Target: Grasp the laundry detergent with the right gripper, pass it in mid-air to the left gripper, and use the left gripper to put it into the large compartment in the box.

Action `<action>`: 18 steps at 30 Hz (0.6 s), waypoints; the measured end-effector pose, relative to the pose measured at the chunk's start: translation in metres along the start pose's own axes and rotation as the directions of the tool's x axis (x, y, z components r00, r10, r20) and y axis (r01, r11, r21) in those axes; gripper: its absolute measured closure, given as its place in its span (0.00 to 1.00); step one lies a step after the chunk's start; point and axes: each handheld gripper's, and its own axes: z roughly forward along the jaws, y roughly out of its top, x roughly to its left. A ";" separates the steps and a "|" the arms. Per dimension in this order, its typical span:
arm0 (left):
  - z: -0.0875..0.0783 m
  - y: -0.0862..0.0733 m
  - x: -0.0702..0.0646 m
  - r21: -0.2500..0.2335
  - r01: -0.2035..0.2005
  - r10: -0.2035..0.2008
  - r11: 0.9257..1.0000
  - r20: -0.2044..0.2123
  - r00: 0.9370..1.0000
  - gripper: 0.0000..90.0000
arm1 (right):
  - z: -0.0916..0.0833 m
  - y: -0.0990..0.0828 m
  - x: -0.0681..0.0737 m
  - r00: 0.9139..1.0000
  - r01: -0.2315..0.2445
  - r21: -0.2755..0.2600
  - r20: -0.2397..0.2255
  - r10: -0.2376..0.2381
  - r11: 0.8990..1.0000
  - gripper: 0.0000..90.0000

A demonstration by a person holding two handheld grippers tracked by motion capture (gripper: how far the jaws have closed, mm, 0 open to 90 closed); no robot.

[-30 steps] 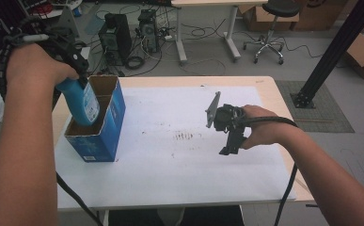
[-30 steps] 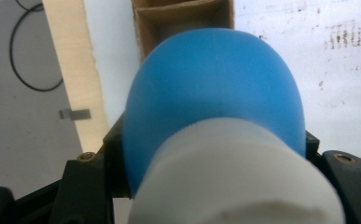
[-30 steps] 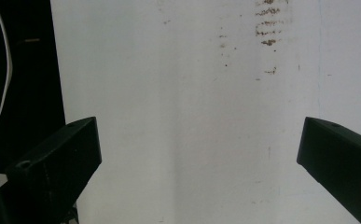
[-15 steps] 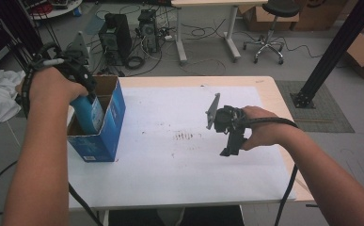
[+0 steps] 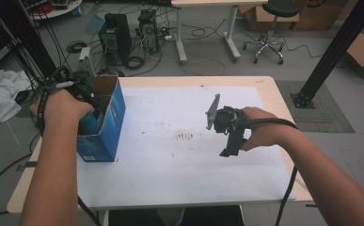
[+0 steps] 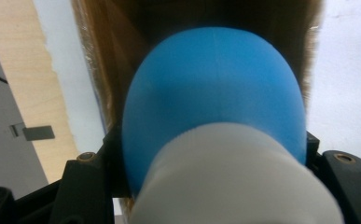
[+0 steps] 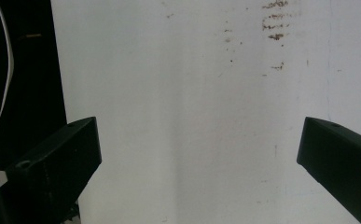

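Left tool point(image 5: 83, 101), gripped from above by the person's left hand point(image 5: 62, 106), pinches a blue bottle with a white cap point(image 6: 215, 116) and holds it down inside the open blue carton point(image 5: 105, 125) at the worktop's left edge. Across the white sheet point(image 5: 170, 165) covering the worktop point(image 5: 264, 84), well apart from the carton, the right tool point(image 5: 230, 141) hangs above the paper with its black jaws spread wide, nothing between them. Faint brown smudges point(image 5: 184, 136) mark the sheet between the two.

Even, soft indoor light, faint shadows, close blue bottle point(image 6: 213, 93) blurred, no glare
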 end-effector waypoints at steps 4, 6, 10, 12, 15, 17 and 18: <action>0.012 0.001 -0.001 0.009 -0.010 0.010 1.000 -0.015 1.000 0.43 | 0.001 0.000 0.001 1.000 0.001 -0.001 -0.006 -0.001 1.000 0.00; 0.016 0.001 -0.001 0.008 -0.008 0.009 1.000 -0.022 1.000 0.43 | 0.002 -0.001 0.001 1.000 0.000 -0.004 -0.008 0.000 1.000 0.00; 0.022 0.002 -0.002 0.008 -0.015 0.015 1.000 -0.033 0.999 0.43 | 0.003 -0.003 0.000 1.000 -0.006 -0.004 -0.009 0.006 1.000 0.00; 0.024 0.002 -0.002 0.008 -0.015 0.015 1.000 -0.031 0.999 0.43 | 0.004 -0.004 0.000 1.000 -0.005 -0.003 -0.009 0.005 1.000 0.00; 0.031 0.003 -0.003 0.009 -0.010 0.010 1.000 -0.021 1.000 0.43 | 0.004 -0.004 -0.001 1.000 -0.005 0.000 -0.011 0.005 1.000 0.00; 0.035 0.004 -0.002 0.011 -0.012 0.012 1.000 -0.022 1.000 0.43 | 0.005 -0.005 -0.001 1.000 -0.007 -0.002 -0.011 0.007 1.000 0.00; 0.036 0.003 -0.003 0.003 -0.013 0.013 1.000 -0.023 1.000 0.43 | 0.005 -0.006 -0.002 1.000 -0.011 -0.002 -0.012 0.011 1.000 0.00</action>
